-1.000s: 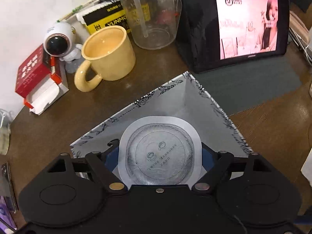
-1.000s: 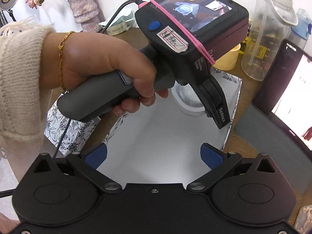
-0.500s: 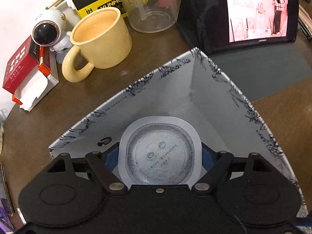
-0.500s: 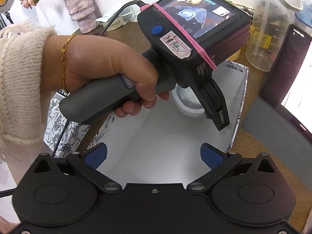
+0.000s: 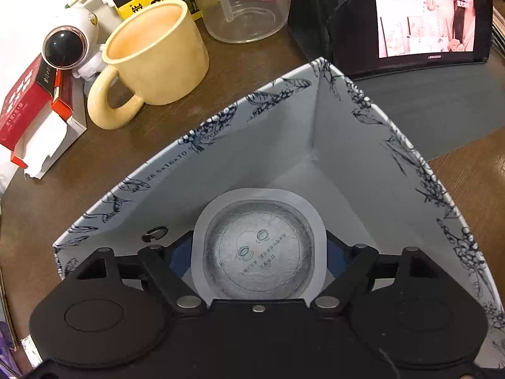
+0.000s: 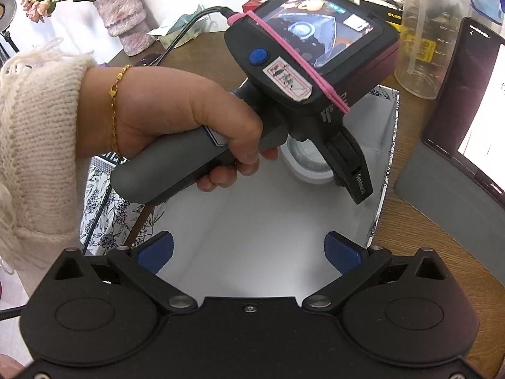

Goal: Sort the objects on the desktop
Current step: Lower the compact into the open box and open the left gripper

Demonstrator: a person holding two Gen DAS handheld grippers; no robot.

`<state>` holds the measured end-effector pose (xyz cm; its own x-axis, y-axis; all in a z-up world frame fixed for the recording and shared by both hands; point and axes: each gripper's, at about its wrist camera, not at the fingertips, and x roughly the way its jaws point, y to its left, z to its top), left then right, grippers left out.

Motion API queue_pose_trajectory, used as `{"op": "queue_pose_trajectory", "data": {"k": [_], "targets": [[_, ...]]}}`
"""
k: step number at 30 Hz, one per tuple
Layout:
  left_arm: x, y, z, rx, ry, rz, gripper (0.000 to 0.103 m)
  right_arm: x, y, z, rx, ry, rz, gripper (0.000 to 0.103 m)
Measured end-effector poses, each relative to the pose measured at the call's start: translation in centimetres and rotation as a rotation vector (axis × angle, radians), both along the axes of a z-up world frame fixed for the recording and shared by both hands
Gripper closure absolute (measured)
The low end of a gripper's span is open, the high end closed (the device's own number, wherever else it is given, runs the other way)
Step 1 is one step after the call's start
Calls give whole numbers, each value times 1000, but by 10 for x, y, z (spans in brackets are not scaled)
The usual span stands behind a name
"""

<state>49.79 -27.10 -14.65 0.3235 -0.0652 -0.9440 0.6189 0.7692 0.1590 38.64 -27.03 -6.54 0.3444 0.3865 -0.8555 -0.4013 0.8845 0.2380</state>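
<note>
Dark brown wood forms the surface, crowded with desk things around one open box with grey inner walls and a blue floral print along its rim. The left hand-held gripper reaches down into this box, its two blue-padded fingers pressed against the sides of a small sealed cup with a silver foil lid, which sits low inside the box near its far corner; apart from the cup, the visible grey inside of the box is bare. Beyond the box rim, ahead and to the left of this gripper, stands one yellow mug, its visible inside empty, with a white astronaut figure and a red carton further left. Straight ahead is a clear measuring jug holding a straw-like tube, and to the right a tablet showing a pink video. From the right wrist view, a hand in a cream knit sleeve with a gold bracelet wraps the grey handle, wrist level, tilting the device downward into the box. The right hand-held gripper hovers over the near part of the box, fingers spread wide with nothing between them. A vase of dried flowers stands far left of it.
</note>
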Motion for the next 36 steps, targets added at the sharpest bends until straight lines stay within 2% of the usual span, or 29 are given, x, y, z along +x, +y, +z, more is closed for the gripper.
{"op": "queue_pose_trajectory", "data": {"k": [5,17,27,36], "targets": [[3,2,0,-15,9,10,22,3,0,0,13,5,-3,0],[2,4,10,-26,-40,18,17,0,3,3,-1,-5,6,0],[-12,10,54,-46,-150,16,11,-12,6,18,-14,-34,15,0],[-34,16,100,-67,-227,16,6,-28,7,47,-9,-81,13,0]]}}
